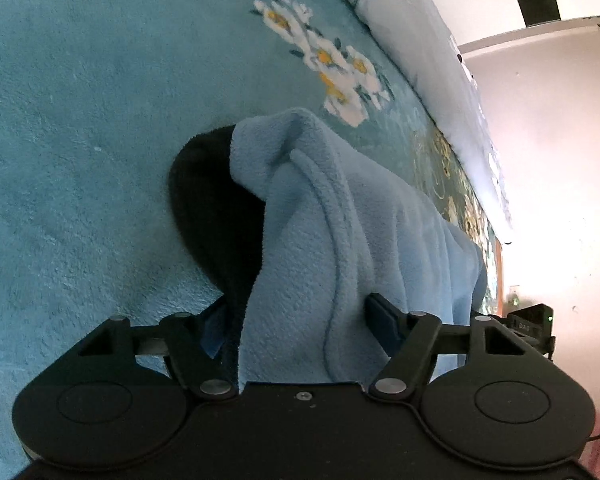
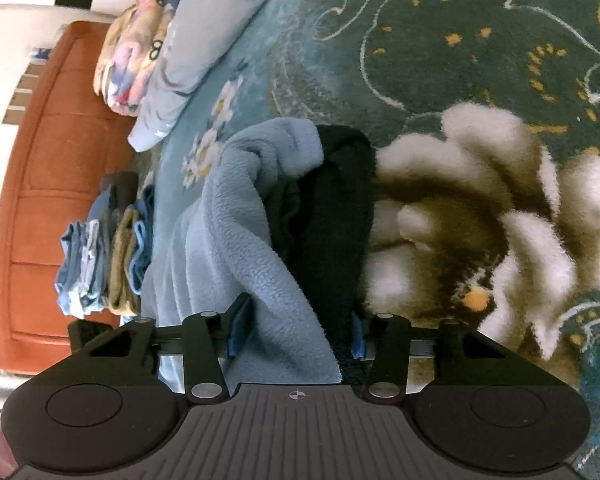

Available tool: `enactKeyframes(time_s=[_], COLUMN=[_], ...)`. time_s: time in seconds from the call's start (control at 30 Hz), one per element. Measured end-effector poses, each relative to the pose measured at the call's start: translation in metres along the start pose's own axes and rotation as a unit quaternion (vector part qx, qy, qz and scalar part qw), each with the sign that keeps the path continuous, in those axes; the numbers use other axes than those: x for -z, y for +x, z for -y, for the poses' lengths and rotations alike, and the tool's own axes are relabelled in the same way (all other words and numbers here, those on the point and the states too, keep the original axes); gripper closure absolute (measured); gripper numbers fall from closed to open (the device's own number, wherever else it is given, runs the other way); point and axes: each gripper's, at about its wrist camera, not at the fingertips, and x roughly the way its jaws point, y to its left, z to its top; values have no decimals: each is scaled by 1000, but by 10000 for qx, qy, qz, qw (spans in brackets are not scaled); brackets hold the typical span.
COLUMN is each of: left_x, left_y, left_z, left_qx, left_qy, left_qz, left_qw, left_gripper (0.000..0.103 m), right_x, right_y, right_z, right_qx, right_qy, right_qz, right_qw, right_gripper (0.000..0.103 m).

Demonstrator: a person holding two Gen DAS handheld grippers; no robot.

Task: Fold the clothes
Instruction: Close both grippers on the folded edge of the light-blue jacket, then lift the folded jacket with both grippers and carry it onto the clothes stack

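Observation:
A light blue fleece garment (image 1: pixel 320 208) (image 2: pixel 236 232) with a black part (image 1: pixel 208 200) (image 2: pixel 340 200) lies bunched on the teal flowered blanket (image 1: pixel 80 120) (image 2: pixel 440 40). In the left wrist view my left gripper (image 1: pixel 296 304) straddles one end of it. Fleece and black cloth fill the gap between the fingers (image 1: pixel 382 314), with no visible squeeze. In the right wrist view my right gripper (image 2: pixel 300 314) straddles another bunch of the same cloth. Its blue pads (image 2: pixel 240 332) stand against the fabric on both sides, which still looks loose.
A stack of folded clothes (image 2: pixel 100 256) sits to the left on the bed, beside an orange-brown wooden headboard (image 2: pixel 40 200). A grey-blue pillow (image 2: pixel 204 32) (image 1: pixel 412 40) and a folded floral quilt (image 2: pixel 136 48) lie along the bed's far edge. A pale wall (image 1: pixel 560 160) is beyond.

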Motion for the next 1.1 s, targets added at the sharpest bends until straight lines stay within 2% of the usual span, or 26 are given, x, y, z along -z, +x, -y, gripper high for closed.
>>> enactKeyframes(time_s=[0.07,0.17,0.3,0.37,0.57,0.7,0.77,1.0,1.1], left_x=[-3,-8,-10,-8,1,0,-1,0,6], left_y=[4,12,13,10,-2,-10,-17,-42,-59], left_z=[-2,7,13,14,18,30,37,74,90], left_qx=[101,109,-16,-98,-221,-252,-196,-54,-63], left_qy=[-77,134,269,300,67,113,148,481,451], left_qz=[-90,-260,-326,-267,-28,59,121,239,459], left_qw=[9999,9995,9991,9991,9997,9996,9996,9985,9979], left_gripper=[19,8,7,24,49,57,60,64,65], right_x=[1,2,5,9,18,21,22,23,19], right_y=[1,2,3,3,2,0,-4,-20,-29], right_z=[2,4,-3,-11,-40,-63,-75,-119,-136], right_qx=[-4,10,205,435,1166,1532,1585,1515,1417], right_qy=[118,261,332,334,427,283,194,-73,-194], right_qz=[17,57,167,287,607,739,788,886,869], right_qw=[9999,9996,9991,9981,9904,9850,9840,9844,9859], right_gripper=[57,57,57,57,63,67,68,69,69])
